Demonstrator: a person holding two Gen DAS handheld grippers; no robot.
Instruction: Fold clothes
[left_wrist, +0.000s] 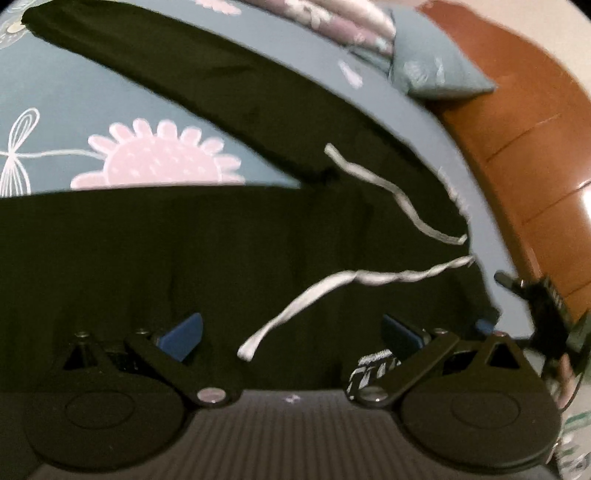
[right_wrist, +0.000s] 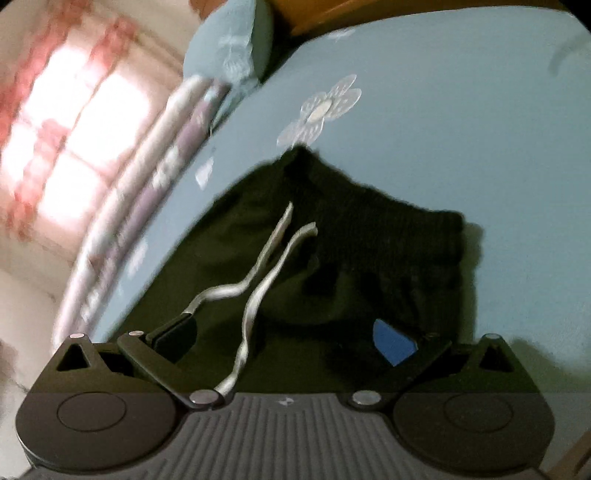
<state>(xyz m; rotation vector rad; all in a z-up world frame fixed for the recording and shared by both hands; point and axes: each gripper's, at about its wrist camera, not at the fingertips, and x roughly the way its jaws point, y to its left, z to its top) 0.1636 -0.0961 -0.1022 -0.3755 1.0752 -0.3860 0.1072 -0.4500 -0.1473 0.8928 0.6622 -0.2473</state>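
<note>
On the bed, dark trousers lie spread over the blue flowered sheet, white drawstrings trailing toward 3 o'clock. Left gripper and right gripper hover over the fabric, jaws spread, holding nothing.

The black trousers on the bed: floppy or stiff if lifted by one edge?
Probably floppy: the black trousers lie flat and creased on the bedsheet. Likely light, being thin cloth. The white drawstrings curl loosely, so they would probably dangle.
</note>
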